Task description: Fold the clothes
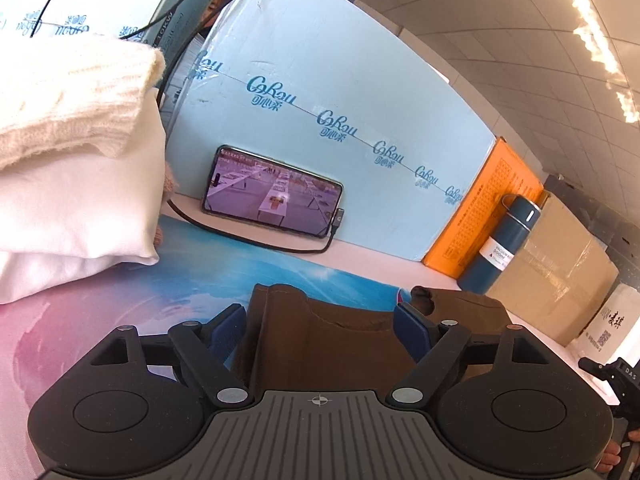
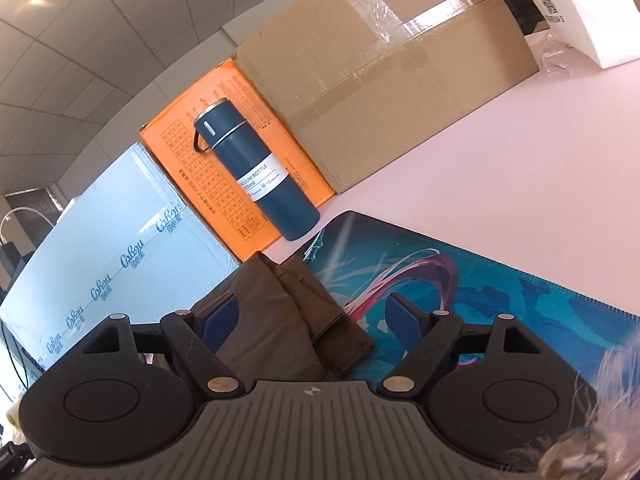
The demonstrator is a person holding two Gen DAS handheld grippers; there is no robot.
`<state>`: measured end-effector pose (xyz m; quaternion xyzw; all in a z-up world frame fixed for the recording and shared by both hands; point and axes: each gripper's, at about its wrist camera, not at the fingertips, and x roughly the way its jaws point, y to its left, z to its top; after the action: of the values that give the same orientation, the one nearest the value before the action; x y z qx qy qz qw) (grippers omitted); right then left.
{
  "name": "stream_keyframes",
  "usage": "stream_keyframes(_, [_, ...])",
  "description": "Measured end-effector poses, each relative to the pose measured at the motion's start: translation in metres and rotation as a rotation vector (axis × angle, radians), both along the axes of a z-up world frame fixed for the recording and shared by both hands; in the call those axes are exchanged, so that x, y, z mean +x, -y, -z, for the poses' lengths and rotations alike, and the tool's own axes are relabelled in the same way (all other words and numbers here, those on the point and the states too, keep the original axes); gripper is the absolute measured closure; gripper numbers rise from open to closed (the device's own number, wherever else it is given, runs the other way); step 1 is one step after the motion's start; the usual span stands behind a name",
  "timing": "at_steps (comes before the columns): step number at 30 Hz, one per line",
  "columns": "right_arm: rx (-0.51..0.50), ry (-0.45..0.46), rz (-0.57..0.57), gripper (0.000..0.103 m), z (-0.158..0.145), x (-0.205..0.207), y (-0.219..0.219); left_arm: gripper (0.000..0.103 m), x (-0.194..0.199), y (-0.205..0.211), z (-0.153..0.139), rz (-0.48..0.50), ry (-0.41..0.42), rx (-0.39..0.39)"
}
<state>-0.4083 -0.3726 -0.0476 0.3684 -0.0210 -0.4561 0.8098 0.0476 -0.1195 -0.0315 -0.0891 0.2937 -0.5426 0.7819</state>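
Folded brown garment point(image 2: 280, 320) flat on the colourful mat point(image 2: 500, 300)

Bright, even light is coming from the ceiling strip light point(image 1: 596, 36), which is glaring white. Straight edges are bending strongly toward the frame corners. The cream sweater point(image 1: 68, 96) is washing out; fuzzy fabric point(image 2: 600, 420) beside the right tongs is blurring.
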Motion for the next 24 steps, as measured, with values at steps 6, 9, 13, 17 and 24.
stream_keyframes(6, [0.014, -0.033, 0.01, 0.024, 0.002, 0.003, -0.001, 0.02, 0.001, -0.003, 0.0, -0.017, -0.008, 0.009])
stream_keyframes(9, [0.018, -0.012, 0.011, 0.024, 0.003, 0.0, -0.001, 0.02, -0.001, -0.004, -0.001, -0.016, 0.005, 0.01])
stream_keyframes(13, [0.032, 0.09, 0.01, 0.027, 0.008, -0.013, 0.001, 0.02, -0.007, -0.006, -0.003, -0.006, 0.019, -0.004])
stream_keyframes(17, [0.071, 0.129, 0.008, 0.04, 0.007, -0.017, 0.012, 0.015, -0.007, -0.007, -0.002, -0.029, 0.026, 0.002])
stream_keyframes(24, [0.076, -0.077, -0.053, 0.052, -0.001, 0.017, 0.04, 0.015, -0.002, 0.0, 0.003, -0.032, -0.009, 0.059])
